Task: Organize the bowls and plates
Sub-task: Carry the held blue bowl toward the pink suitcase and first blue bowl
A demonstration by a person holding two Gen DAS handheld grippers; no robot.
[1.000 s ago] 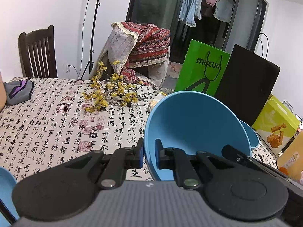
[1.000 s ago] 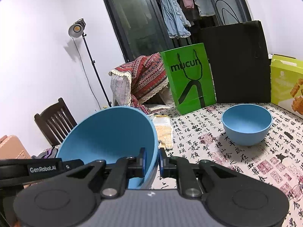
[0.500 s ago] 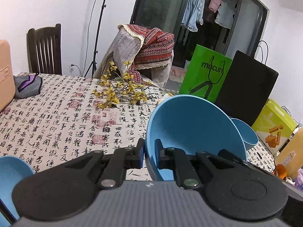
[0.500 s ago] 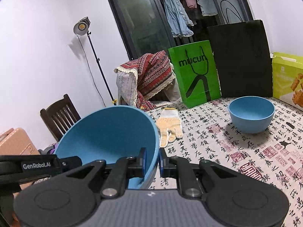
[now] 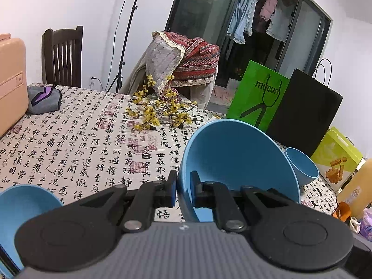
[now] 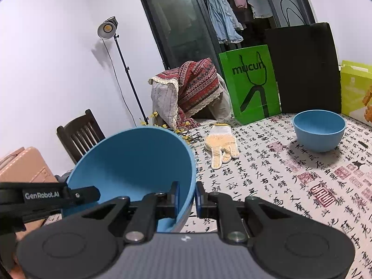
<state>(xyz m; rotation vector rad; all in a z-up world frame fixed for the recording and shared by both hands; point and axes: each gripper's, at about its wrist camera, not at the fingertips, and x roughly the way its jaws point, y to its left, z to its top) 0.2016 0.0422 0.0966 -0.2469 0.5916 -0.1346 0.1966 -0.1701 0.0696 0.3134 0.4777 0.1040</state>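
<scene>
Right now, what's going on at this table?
A person is holding one large blue bowl with both handheld grippers: the left gripper is shut on one side of its rim, the right gripper on the opposite side. The bowl is tilted and looks lifted off the calligraphy-print tablecloth. A smaller blue bowl sits empty ahead, by the green bag, and another blue bowl shows at the left view's lower edge. Nothing is stacked yet.

Each camera sits just behind its own fingers, tilted slightly down over the table [image 5: 76, 139]. Left view faces right-forward, right view left-forward; both share the big blue bowl [image 5: 234, 160] [image 6: 137, 160], close up.
</scene>
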